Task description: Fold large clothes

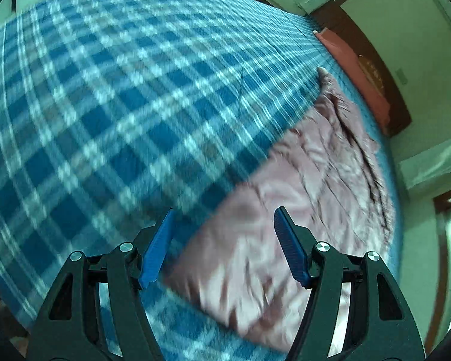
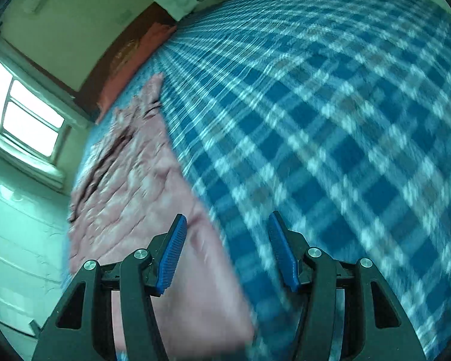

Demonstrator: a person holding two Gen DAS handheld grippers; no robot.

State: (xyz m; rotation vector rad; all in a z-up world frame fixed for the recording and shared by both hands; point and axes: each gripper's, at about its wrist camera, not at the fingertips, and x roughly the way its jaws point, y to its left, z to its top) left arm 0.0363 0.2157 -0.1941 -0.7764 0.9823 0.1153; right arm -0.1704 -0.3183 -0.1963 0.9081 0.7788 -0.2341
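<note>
**Both tongs apart over the pink garment**

I saw my left tongs (image 1: 224,246) standing apart and empty above the pink garment (image 1: 300,186), which lay wrinkled on the blue plaid bed (image 1: 105,90) at the frame's lower right. My right tongs (image 2: 225,251) were likewise apart, with the garment (image 2: 135,186) at lower left. Both views were blurred.

Motion blur: both views | pink garment (image 1: 285,210) near edge smeared, folds unreadable | its lower corner hidden behind right gripper (image 2: 225,252) | plaid bedcover (image 2: 345,120) cut off by frame
</note>
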